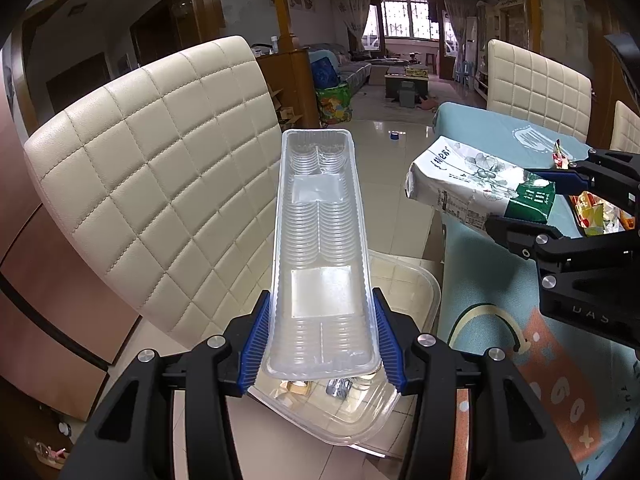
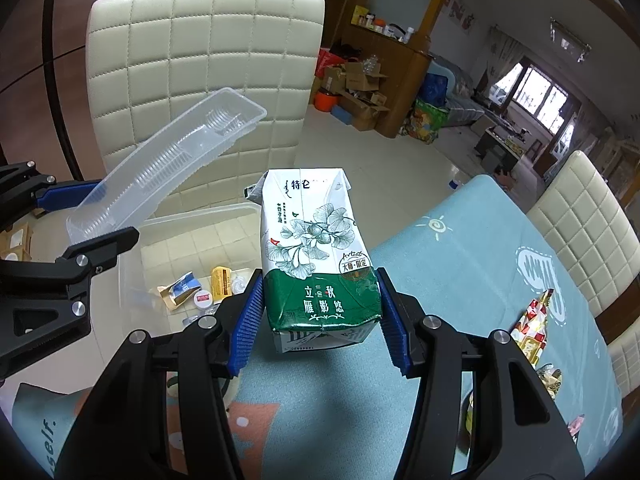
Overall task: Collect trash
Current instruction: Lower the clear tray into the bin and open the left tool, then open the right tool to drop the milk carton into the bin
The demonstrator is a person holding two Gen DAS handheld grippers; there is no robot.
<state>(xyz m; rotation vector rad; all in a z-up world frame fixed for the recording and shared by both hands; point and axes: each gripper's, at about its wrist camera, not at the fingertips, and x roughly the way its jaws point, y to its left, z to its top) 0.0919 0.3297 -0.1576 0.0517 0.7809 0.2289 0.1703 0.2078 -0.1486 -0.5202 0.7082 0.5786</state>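
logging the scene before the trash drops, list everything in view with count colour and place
plastic tray: 1, clear, in left gripper above bin
milk carton: 1, white and green, in right gripper over table edge
bin: 1, clear, on floor by chair, small trash inside
wrappers: a few, red and gold, on table
table: 1, light blue cloth
chairs: 3, cream, around table
left gripper: 1, black and blue
right gripper: 1, black and blue

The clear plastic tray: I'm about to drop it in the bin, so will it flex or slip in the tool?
The clear plastic tray looks thin-walled, so it probably flexes under squeeze. Held at one end by the left tool, it likely weighs little. Glossy walls may slip.
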